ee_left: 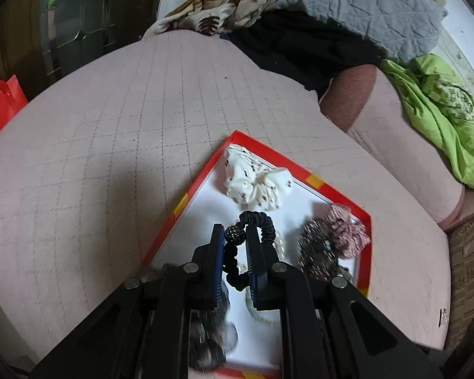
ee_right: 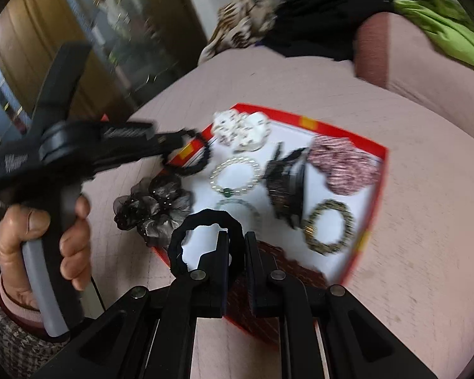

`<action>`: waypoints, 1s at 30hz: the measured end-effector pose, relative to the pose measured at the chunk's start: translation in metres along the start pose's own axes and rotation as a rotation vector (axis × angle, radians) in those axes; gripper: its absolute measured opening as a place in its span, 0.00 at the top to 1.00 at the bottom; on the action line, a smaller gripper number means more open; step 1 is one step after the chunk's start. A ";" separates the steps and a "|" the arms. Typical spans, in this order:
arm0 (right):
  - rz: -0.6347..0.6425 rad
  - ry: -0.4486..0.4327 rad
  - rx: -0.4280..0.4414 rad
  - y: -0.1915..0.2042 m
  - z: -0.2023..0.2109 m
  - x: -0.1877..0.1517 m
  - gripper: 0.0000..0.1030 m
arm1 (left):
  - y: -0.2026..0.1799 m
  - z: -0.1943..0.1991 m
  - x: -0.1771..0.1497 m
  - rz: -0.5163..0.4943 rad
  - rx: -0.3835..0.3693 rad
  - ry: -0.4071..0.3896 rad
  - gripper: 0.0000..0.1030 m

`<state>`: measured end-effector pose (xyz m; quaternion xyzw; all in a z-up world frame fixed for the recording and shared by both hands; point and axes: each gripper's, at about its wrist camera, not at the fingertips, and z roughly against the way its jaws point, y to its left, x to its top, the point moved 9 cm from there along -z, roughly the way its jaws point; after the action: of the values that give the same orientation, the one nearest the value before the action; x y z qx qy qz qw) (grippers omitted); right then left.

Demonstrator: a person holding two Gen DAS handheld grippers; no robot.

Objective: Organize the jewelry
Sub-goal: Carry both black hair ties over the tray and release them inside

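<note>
A red-rimmed tray (ee_right: 331, 129) with a white floor lies on the pink quilted cover. It holds a white spotted scrunchie (ee_right: 240, 129), a pearl bracelet (ee_right: 233, 173), a black claw clip (ee_right: 284, 183), a pink checked scrunchie (ee_right: 344, 164) and a gold-black bead bracelet (ee_right: 328, 227). My left gripper (ee_left: 235, 240) hangs over the tray (ee_left: 186, 202), shut on a black hair tie with a glittery bead (ee_left: 233, 235). From the right wrist, that left gripper (ee_right: 170, 140) is at the tray's left rim. My right gripper (ee_right: 237, 240) is shut on a plain black hair band (ee_right: 205, 218) above the tray's near corner.
A grey organza scrunchie (ee_right: 154, 208) overlaps the tray's left edge. A hand (ee_right: 47, 240) holds the left gripper's handle. Piled clothes (ee_left: 268, 3) and a green cloth (ee_left: 442, 120) lie at the back and right. A red bag (ee_left: 0, 104) stands beyond the left edge.
</note>
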<state>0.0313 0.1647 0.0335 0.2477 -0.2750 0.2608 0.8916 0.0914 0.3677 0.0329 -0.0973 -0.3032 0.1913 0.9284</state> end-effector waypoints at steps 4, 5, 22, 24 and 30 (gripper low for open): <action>0.048 0.022 -0.023 0.009 -0.027 0.001 0.90 | 0.009 -0.017 0.011 0.018 0.012 0.002 0.88; 0.055 0.028 -0.027 0.011 -0.032 0.000 0.90 | 0.011 -0.020 0.012 0.022 0.015 0.004 0.88; 0.093 0.089 -0.045 0.013 -0.069 -0.015 0.88 | 0.022 -0.040 0.005 -0.081 0.174 -0.014 0.87; 0.095 0.089 -0.052 0.012 -0.070 -0.015 0.87 | 0.023 -0.039 0.005 -0.082 0.179 -0.025 0.87; 0.085 0.059 -0.034 0.016 -0.058 -0.011 0.70 | 0.020 -0.030 0.006 -0.076 0.149 -0.051 0.78</action>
<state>0.0348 0.2071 -0.0110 0.2128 -0.2633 0.3008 0.8916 0.1084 0.3862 0.0064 -0.0118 -0.3150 0.1804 0.9317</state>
